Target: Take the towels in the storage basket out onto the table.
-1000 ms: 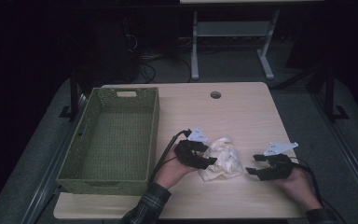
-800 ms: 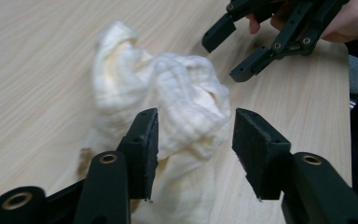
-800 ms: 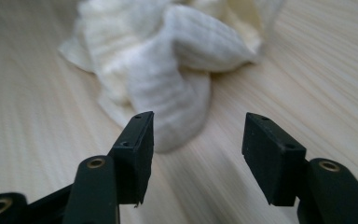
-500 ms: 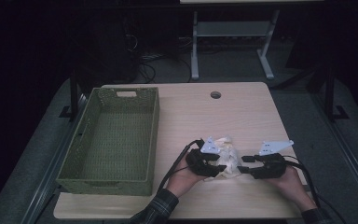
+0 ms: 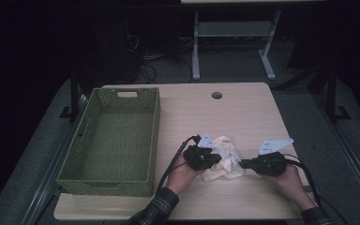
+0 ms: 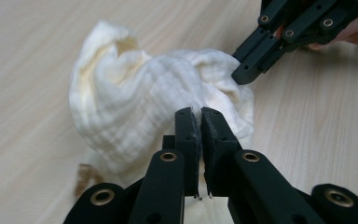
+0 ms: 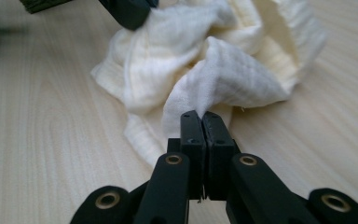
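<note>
Left gripper view: left gripper (image 6: pixel 200 112), jaws just closed, clamped on a fold of the cream cloth (image 6: pixel 135 93); fabric pinched between the pads. Right gripper view: right gripper (image 7: pixel 201 115), jaws likewise just closed, clamped on another edge of the same cloth. Cloth sits crumpled directly ahead of both sets of jaws, between them, resting on the tabletop (image 5: pixel 243 112). High view: the two grippers face each other across the cloth, one hand on each. Green woven basket (image 5: pixel 117 140) stands well to the left of the left jaws.
</note>
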